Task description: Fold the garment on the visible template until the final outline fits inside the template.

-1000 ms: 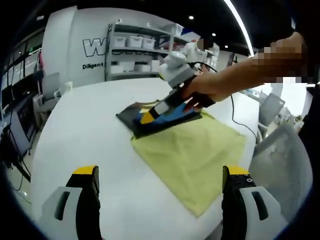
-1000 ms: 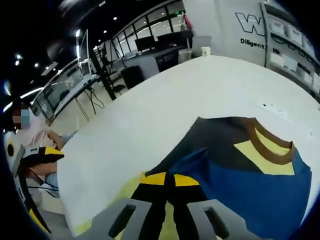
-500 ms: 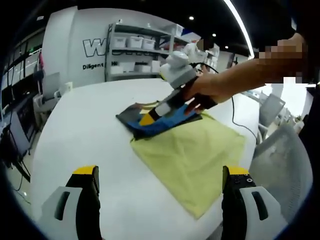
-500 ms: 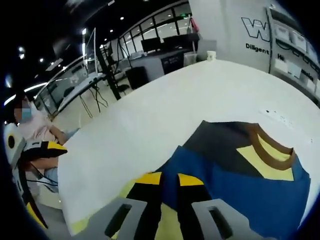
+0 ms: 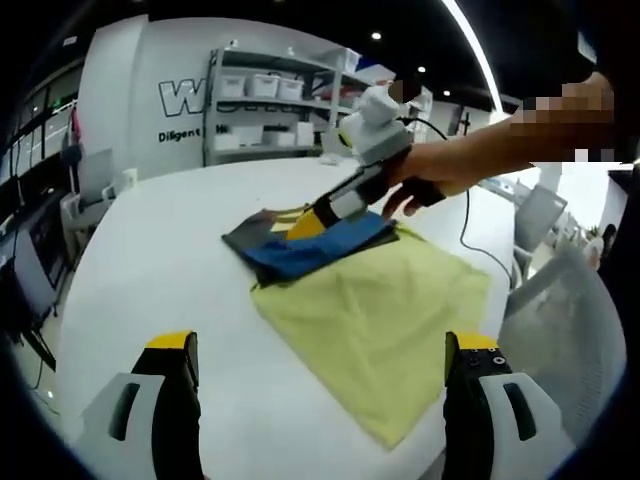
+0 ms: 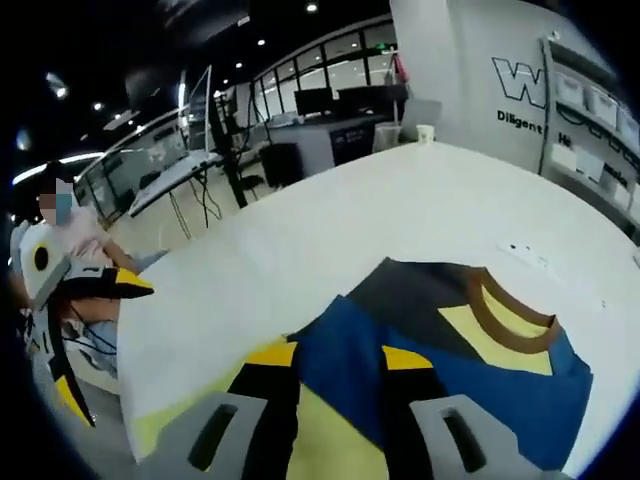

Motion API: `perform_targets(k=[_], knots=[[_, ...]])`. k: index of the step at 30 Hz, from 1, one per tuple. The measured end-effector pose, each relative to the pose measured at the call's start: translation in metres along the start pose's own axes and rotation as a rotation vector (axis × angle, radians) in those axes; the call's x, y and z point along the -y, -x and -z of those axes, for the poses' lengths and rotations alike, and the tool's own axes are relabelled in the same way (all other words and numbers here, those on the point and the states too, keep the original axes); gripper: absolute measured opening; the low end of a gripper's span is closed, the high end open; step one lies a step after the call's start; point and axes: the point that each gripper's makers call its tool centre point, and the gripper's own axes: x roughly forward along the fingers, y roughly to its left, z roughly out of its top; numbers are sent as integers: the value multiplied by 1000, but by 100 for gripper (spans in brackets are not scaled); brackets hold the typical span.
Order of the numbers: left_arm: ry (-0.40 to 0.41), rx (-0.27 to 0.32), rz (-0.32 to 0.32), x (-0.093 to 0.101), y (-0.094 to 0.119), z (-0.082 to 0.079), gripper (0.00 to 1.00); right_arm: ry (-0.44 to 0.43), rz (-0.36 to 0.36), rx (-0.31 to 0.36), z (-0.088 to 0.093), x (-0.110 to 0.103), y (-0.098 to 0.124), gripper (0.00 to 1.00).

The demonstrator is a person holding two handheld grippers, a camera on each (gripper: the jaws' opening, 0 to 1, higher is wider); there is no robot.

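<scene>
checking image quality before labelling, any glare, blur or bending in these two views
Left gripper view: fisheye bends the table edge and the ceiling light strip; the window behind the arm is blown out; the yellow cloth is sharp. Right gripper view: the shirt is soft near the right tool; the far office is dim.

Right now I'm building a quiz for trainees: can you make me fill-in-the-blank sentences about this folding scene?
1. The folded garment is mostly ____ in colour.
2. It lies partly on a ____ template cloth.
3. The right hand-held gripper is held over the ____.
4. The left hand-held gripper has its jaws ____.

Missing words: blue; yellow; garment; open
</scene>
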Motion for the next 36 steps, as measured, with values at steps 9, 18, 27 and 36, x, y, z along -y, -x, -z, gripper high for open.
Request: perform_targets(k=[9,18,27,36], knots=[[-14,4,20,8,-9,-6,99,57,29,-7,4,12,28,33],[-36,3,36,15,-17,-12,99,65,68,11,12,33,64,36],[-54,-3,57,22,-26,-17,99,69,87,14,24,42,89,41],[-70,-13,74,28,-31,-18,99,94,86,13,37,40,107,45]])
